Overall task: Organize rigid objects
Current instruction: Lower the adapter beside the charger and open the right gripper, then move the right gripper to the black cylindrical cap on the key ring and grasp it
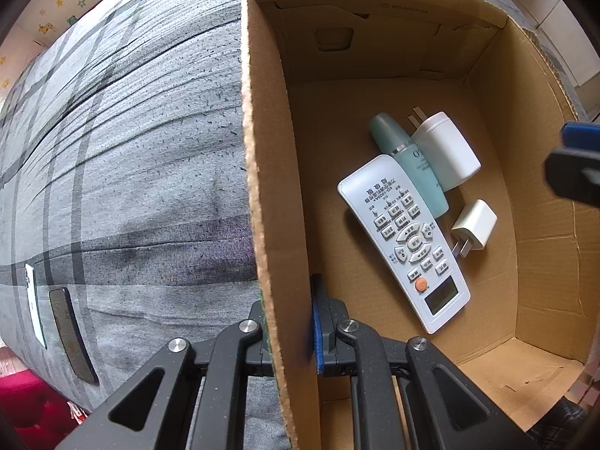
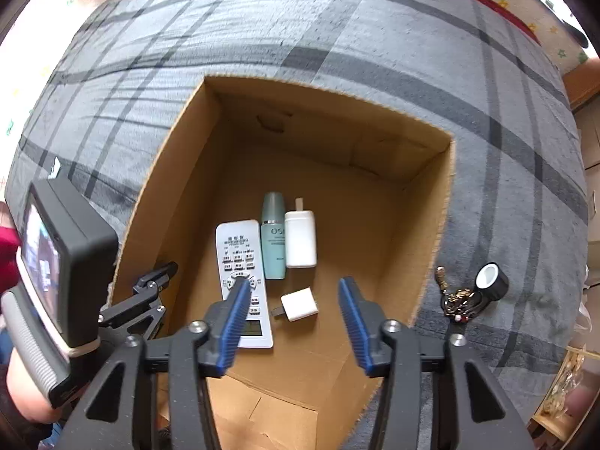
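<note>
Inside the box (image 2: 431,202) lie a remote (image 2: 240,258), a teal bottle (image 2: 273,240), a white charger (image 2: 300,240) and a small plug (image 2: 299,304), close together on its floor. Left gripper (image 1: 288,322) clamps the box's wall; right gripper (image 2: 292,322) hovers above with fingers apart, empty. Risk: the thin cardboard may buckle or the box tip on the soft bed (image 2: 506,150), scattering things. Keys (image 2: 459,300) and tape (image 2: 491,281) lie outside.
</note>
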`<state>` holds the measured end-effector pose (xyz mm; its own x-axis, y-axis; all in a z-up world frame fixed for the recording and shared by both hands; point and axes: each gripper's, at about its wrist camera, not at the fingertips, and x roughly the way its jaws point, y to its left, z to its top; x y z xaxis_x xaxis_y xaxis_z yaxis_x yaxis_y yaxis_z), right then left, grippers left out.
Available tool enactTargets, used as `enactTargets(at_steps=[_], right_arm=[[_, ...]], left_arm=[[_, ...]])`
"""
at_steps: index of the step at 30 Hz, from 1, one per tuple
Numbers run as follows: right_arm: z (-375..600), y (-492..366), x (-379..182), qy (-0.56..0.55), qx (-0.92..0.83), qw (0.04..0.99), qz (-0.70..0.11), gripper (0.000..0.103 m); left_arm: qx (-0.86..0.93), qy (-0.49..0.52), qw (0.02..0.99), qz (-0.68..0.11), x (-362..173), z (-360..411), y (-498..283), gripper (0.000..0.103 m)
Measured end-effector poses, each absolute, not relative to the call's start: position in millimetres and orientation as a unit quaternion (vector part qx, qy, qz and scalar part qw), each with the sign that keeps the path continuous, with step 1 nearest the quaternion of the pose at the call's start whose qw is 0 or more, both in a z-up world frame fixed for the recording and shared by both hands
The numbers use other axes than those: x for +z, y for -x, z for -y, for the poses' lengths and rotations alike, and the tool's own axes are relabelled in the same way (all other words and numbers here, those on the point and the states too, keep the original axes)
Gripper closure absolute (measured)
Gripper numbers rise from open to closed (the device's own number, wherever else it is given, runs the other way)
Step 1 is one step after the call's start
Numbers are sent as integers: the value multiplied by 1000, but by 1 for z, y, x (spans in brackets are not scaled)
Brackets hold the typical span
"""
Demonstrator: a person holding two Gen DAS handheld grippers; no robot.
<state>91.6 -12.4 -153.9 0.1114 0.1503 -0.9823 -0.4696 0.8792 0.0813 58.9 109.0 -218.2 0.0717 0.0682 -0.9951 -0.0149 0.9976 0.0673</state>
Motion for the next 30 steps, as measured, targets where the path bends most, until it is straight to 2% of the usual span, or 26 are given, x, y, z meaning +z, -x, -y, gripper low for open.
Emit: enactTargets(at_steps=[6, 12, 20, 30], right_arm=[[28, -99, -137, 115, 201, 754, -614, 21], [50, -107, -126, 99, 179, 770, -604, 3], [96, -124, -127, 75, 125, 783, -605, 3], [160, -150, -158, 16, 50, 778, -626, 3]], left_arm=[[28, -21, 733, -679, -217, -109, -58, 91], [30, -21, 733, -680, -218, -109, -58, 91], [31, -19, 730, -682, -219, -110, -59, 91], [34, -21, 728, -685, -223, -109, -60, 91]])
